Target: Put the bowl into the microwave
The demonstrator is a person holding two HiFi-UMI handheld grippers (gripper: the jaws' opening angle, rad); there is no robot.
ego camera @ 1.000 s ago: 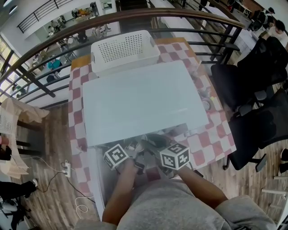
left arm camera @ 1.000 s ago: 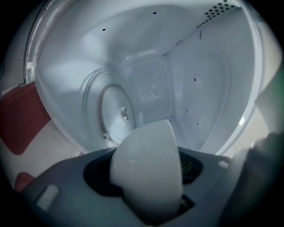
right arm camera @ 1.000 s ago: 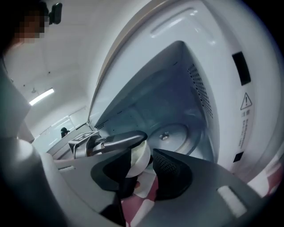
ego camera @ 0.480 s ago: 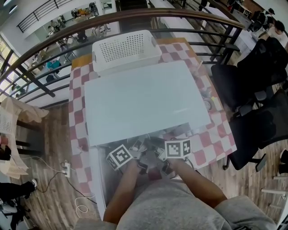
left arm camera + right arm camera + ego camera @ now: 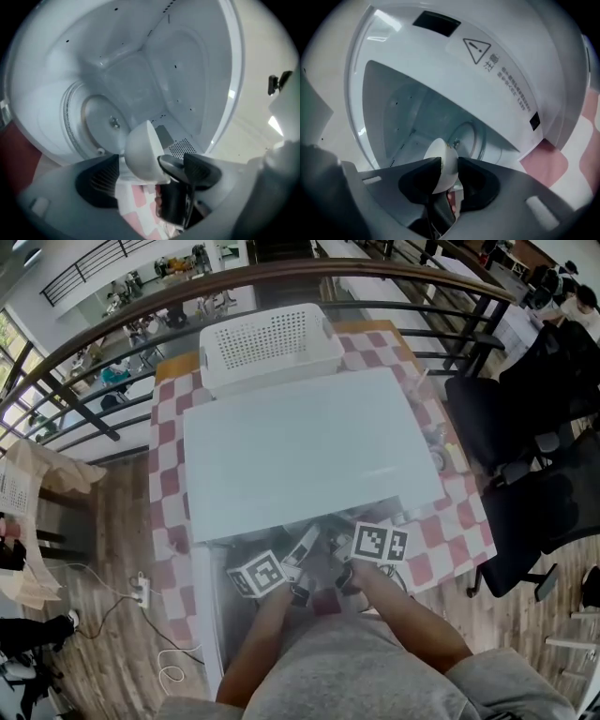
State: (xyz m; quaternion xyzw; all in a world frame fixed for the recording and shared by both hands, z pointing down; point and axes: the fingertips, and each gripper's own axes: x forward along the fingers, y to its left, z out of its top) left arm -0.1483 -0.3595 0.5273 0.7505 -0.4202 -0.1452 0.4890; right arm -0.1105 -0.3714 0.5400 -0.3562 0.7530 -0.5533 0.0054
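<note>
Bowl [image 5: 440,151]: one, in right gripper [image 5: 449,164]; one microwave [image 5: 300,446].

White bowl [image 5: 143,152]; white microwave [image 5: 300,451]; red-white checked tablecloth [image 5: 167,465]; white perforated basket [image 5: 267,343]; black chairs [image 5: 506,409].

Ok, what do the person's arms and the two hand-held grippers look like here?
The left hand-held gripper and the right hand-held gripper each have a grey body, black ribbed pads and a white cube with black square markers. The person wears a grey top; the forearms are uncovered.
</note>
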